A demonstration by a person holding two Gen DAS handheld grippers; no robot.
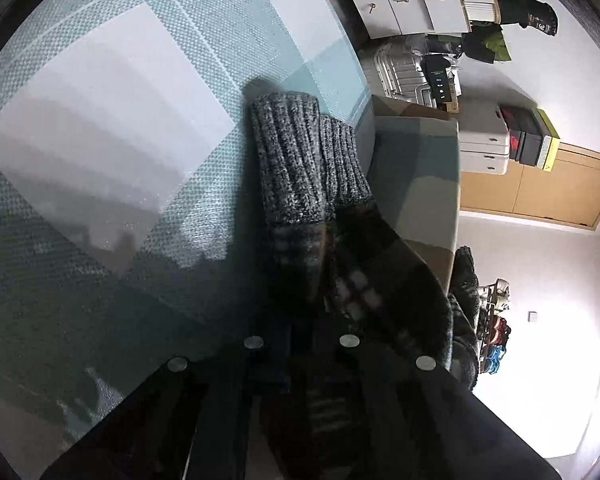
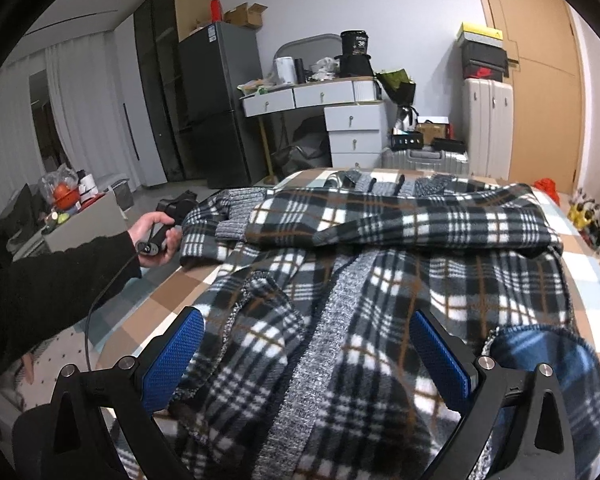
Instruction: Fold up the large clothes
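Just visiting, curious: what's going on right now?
Left gripper shut on plaid jacket sleeve. Right gripper open over it. Nothing in the way.

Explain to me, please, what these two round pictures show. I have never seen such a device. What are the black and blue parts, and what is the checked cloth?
No robot is here. A person holds a hand tool with two fingers in each hand, and a wide-angle camera on each tool looks along its fingers.

The right tool's view shows its blue fingers standing wide apart, the right gripper open over a plaid jacket lying on a checked bed cover. At the left of that view the person's left hand holds the other tool.

The left tool's view is dark: the left gripper is shut on the jacket's sleeve, whose grey knitted cuff points ahead.
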